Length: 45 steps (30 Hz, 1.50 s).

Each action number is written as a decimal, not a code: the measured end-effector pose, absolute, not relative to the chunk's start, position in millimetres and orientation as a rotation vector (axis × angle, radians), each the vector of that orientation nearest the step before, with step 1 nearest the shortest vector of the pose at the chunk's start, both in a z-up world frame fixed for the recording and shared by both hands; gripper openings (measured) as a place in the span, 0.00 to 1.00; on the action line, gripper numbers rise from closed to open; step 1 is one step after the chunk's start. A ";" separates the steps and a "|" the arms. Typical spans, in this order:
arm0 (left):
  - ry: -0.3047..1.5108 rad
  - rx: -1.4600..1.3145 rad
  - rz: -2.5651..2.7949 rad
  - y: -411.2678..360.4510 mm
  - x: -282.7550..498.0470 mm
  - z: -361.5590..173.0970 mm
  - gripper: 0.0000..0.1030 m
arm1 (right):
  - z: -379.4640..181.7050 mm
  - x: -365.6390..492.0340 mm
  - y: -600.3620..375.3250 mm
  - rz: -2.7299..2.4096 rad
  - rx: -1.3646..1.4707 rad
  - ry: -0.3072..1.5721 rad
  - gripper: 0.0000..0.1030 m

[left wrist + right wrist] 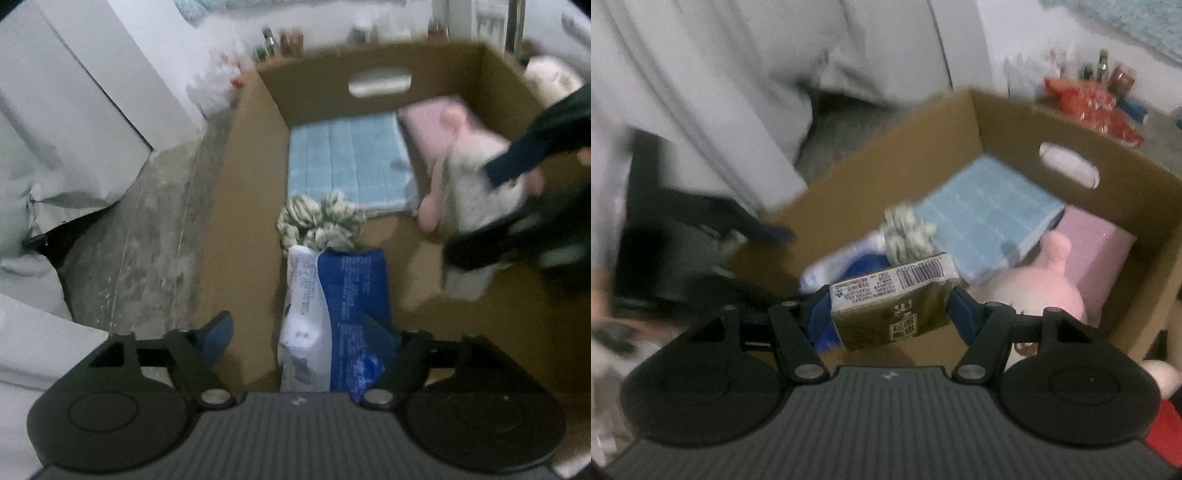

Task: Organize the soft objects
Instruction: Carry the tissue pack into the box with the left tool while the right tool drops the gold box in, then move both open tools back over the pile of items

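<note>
An open cardboard box (243,206) holds a light blue towel (347,162), a green-and-white scrunched cloth (321,221), a blue-and-white soft pack (347,295), a pink folded cloth (1104,251) and a pink plush (1052,280). My left gripper (299,338) hangs open over the box's near left corner. Its left finger stands outside the wall, and the blue-and-white pack lies below, between the fingers, clear of the left pad. My right gripper (890,308) is shut on an olive-brown tissue pack (894,306) with a barcode, held above the box's near side.
The box stands on a bare concrete floor (140,236). White sheeting (55,129) hangs and bunches on the left. Bottles and red bags (1089,99) line the wall behind the box. A pale plush (550,74) sits outside the box's far right corner.
</note>
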<state>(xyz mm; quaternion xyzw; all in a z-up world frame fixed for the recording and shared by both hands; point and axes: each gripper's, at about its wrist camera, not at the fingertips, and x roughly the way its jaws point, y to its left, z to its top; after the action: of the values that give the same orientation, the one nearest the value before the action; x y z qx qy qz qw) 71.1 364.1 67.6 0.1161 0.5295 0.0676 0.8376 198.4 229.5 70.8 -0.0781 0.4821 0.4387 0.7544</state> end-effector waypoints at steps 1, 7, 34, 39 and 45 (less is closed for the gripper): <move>1.106 0.238 0.144 364.5 65.0 72.7 0.79 | 67.3 200.0 237.1 0.954 -0.214 1.083 0.63; 1.025 0.235 0.132 364.6 55.6 79.0 0.79 | 39.1 202.0 295.9 0.922 -0.608 1.210 0.65; 0.926 0.341 0.080 359.0 31.8 68.0 0.80 | 20.1 172.3 297.8 0.917 -0.952 1.015 0.33; 0.928 0.324 0.085 361.4 29.4 67.4 0.83 | 31.2 175.1 289.4 1.046 -0.829 1.102 0.66; 0.925 0.349 0.078 358.8 27.2 68.9 0.83 | 12.6 167.5 292.8 1.018 -0.883 1.109 0.40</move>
<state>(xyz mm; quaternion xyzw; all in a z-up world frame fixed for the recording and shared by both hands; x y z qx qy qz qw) 27.2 358.8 68.9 0.1674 0.4439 0.0376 0.8795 167.5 292.8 12.6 -0.3876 0.4869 0.4470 0.6426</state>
